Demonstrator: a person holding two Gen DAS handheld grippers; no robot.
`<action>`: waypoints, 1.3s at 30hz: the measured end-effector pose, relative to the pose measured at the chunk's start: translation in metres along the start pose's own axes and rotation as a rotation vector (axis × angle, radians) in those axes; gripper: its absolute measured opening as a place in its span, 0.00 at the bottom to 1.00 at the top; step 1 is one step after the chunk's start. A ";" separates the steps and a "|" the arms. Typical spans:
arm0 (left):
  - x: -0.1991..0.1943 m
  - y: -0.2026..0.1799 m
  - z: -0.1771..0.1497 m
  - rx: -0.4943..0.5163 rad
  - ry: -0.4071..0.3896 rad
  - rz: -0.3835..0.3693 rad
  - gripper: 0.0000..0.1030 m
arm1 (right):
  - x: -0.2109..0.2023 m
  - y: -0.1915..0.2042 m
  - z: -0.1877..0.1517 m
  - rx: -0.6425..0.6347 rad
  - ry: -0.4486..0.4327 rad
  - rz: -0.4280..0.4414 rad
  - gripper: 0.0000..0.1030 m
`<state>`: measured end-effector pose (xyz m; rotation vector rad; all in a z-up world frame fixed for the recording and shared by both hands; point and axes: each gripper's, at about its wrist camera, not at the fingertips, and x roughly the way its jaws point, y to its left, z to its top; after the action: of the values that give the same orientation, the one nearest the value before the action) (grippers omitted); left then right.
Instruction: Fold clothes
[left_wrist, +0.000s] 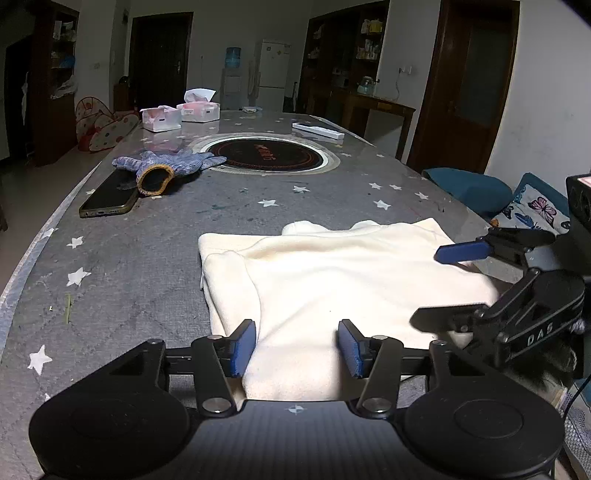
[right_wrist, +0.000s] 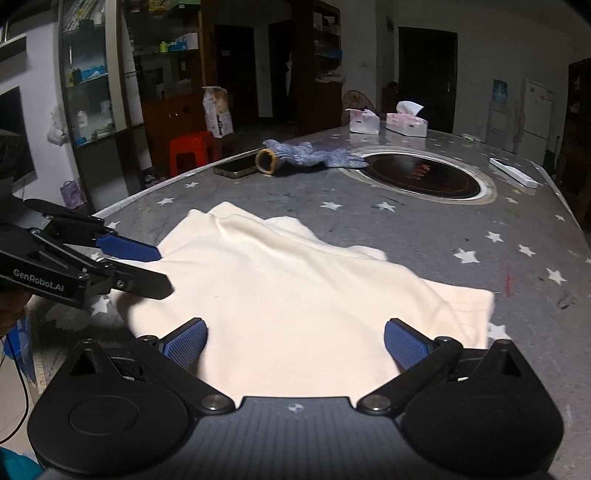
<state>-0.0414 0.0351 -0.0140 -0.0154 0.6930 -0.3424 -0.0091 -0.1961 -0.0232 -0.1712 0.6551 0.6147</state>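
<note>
Grey star-print table (left_wrist: 155, 258), cream garment (left_wrist: 332, 266), phone (left_wrist: 109, 197), gloves (left_wrist: 170, 166), tissue boxes (left_wrist: 162, 118)

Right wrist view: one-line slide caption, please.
Open right tool over a folded cream garment on the star-print table; left tool at its edge.

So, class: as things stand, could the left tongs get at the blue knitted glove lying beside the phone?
Probably yes. The left tongs stand open over the cream folded garment, holding nothing, and only bare grey star-patterned tabletop lies between them and the blue knitted glove.
</note>
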 end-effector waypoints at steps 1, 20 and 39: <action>0.000 0.000 0.000 -0.002 -0.001 -0.001 0.54 | -0.001 -0.001 0.003 -0.001 0.000 -0.006 1.00; -0.003 -0.002 -0.004 0.011 -0.008 -0.017 0.63 | 0.049 -0.023 0.044 0.089 0.081 0.057 1.00; -0.014 0.005 -0.014 -0.007 -0.004 -0.025 0.68 | 0.088 -0.007 0.076 0.084 0.132 -0.012 1.00</action>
<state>-0.0584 0.0454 -0.0165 -0.0309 0.6907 -0.3637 0.0891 -0.1336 -0.0178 -0.1377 0.8060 0.5665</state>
